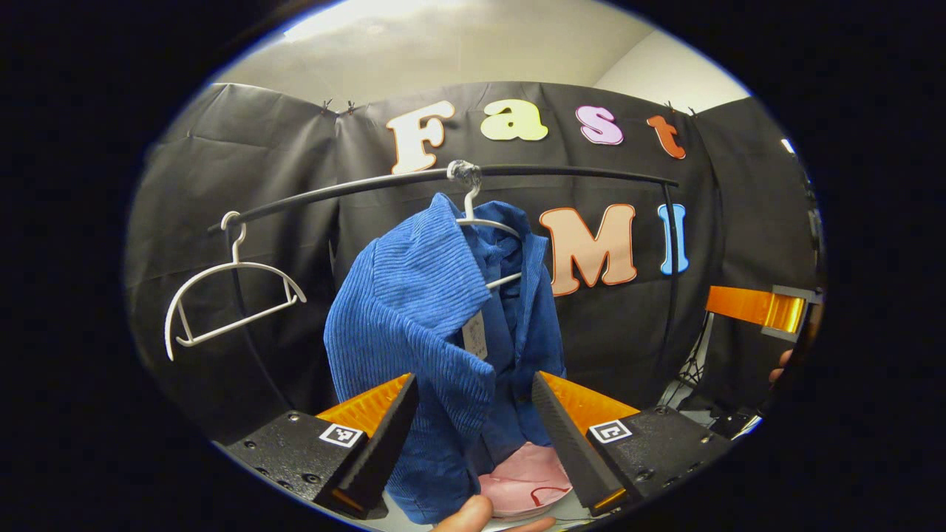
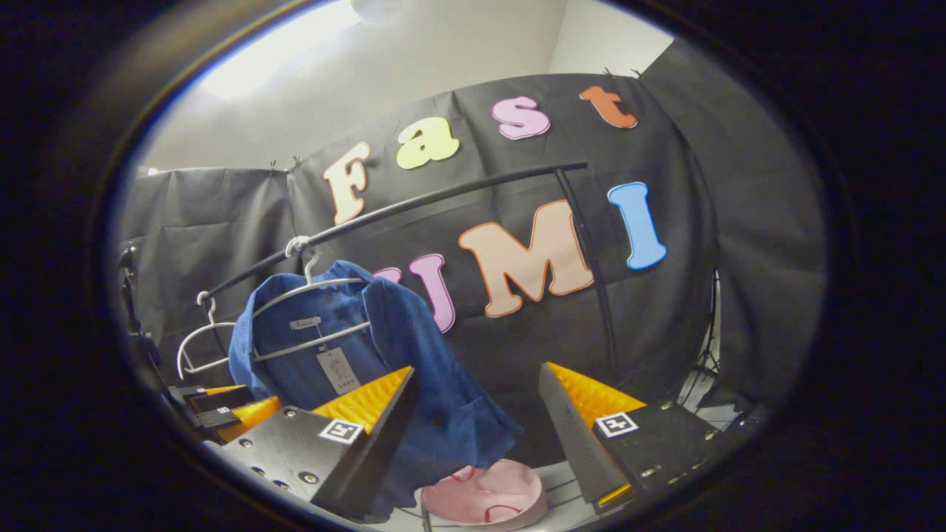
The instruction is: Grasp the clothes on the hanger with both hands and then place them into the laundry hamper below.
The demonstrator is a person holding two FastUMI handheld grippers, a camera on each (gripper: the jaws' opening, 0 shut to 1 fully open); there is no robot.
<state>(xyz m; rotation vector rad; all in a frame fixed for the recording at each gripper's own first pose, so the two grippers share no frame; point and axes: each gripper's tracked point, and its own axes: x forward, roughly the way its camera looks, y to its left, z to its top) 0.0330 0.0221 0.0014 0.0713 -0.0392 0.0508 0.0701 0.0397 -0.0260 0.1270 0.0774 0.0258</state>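
Note:
A blue corduroy shirt (image 1: 414, 310) hangs on a white hanger (image 1: 477, 218) from a black rail (image 1: 576, 171). Its left shoulder has slid off and droops. My left gripper (image 1: 473, 380) is open, close in front of the shirt, whose lower part shows between the spread fingers; neither finger presses on it. Below sits the pink laundry hamper (image 1: 525, 480). In the right gripper view the shirt (image 2: 355, 347) is ahead to the left and the hamper (image 2: 484, 495) is low in the middle. My right gripper (image 2: 477, 369) is open and holds nothing, off to the shirt's right.
An empty white hanger (image 1: 229, 295) hangs tilted at the rail's left end. The rail's upright post (image 2: 591, 273) stands right of the shirt. The other gripper (image 1: 761, 310) shows at the far right, and a thumb (image 1: 465, 513) at the bottom edge.

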